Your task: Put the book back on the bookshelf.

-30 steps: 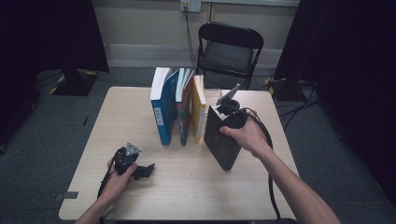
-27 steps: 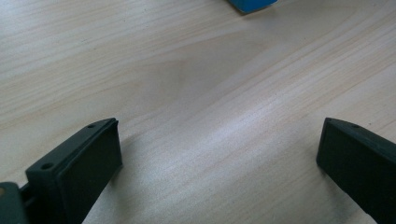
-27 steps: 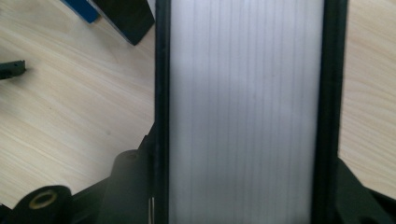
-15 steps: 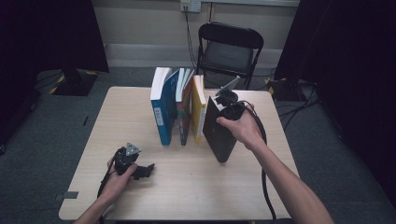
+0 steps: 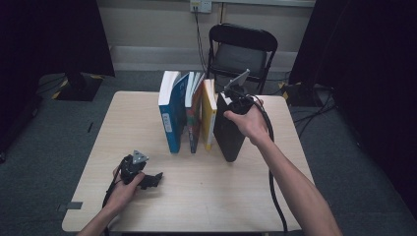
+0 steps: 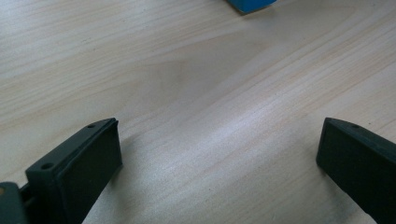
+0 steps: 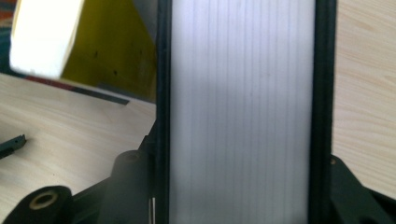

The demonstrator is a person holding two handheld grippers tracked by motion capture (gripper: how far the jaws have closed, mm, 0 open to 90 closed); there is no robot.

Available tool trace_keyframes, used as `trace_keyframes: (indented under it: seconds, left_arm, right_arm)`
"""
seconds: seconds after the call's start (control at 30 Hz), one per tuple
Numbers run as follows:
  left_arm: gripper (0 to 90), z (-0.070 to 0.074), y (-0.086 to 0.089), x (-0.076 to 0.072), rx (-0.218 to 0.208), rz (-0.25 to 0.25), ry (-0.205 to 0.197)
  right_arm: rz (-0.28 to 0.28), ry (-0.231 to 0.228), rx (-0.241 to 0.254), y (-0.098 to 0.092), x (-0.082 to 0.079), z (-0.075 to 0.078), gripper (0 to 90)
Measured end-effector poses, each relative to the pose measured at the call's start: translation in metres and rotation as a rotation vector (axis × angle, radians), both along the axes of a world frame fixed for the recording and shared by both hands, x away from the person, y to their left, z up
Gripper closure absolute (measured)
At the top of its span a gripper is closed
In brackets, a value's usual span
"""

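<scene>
From the high view, a pale wooden table (image 5: 206, 196) carries a row of upright books: a blue softcover book (image 5: 172, 115) at the left, a thin book with a multicoloured spine (image 5: 195, 115) beside it, then a yellow-covered book (image 5: 210, 115), and at the right end a thick black-covered book (image 5: 230, 132) that stands upright with only a narrow gap to the yellow one. The right gripper (image 5: 235, 101) grips the black book from above near its top edge, the person's right hand (image 5: 251, 123) wrapped around the tool.

The right gripper view adds what the overhead camera cannot: the book's white page block (image 7: 240, 112) runs up the frame between its two black covers, and the jaws sit against those covers on either side, closed to the book's thickness. The yellow book (image 7: 112, 51) shows just to the left there, its lower edge on the tabletop.

The left gripper (image 5: 147, 179) lies low on the near left part of the table, well apart from the books, held in the person's left hand (image 5: 123, 189). The left gripper view shows its jaws spread wide with bare wood grain between them, gripping nothing, and a corner of the blue book (image 6: 250, 4) at the top edge.
</scene>
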State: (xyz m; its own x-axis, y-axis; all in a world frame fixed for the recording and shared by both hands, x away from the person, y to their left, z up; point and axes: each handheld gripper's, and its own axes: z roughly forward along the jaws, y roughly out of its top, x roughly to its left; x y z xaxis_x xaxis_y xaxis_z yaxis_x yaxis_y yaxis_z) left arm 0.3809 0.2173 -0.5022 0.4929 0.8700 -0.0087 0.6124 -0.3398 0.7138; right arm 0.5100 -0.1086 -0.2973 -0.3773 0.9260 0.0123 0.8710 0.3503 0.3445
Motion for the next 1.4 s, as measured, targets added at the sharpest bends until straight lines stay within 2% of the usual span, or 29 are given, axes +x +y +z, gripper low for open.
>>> trace_keyframes:
  seconds: [0.27,0.53,0.7,1.0,1.03,1.4]
  left_arm:
    - [0.0,0.0,0.0,0.0,0.0,0.0,0.0]
    - [0.0,0.0,0.0,0.0,0.0,-0.001,0.002]
    - [0.0,0.0,0.0,0.0,0.001,-0.001,0.003]
    - [0.0,0.0,0.0,0.0,0.001,-0.001,0.003]
    - [0.0,0.0,0.0,0.0,0.0,-0.002,0.003]
    - [0.0,0.0,0.0,0.0,0.0,-0.002,0.002]
  right_arm:
    - [-0.011,0.011,-0.005,0.005,0.013,0.0,53.5]
    - [-0.044,0.016,0.022,0.003,0.027,0.005,53.4]
    - [-0.046,0.014,0.004,0.008,0.034,0.005,53.5]
    - [-0.078,0.021,0.023,0.01,0.052,0.007,53.5]
    - [-0.095,0.018,0.037,0.01,0.055,0.006,53.5]
    - [-0.132,0.045,0.018,0.019,0.074,-0.011,53.5]
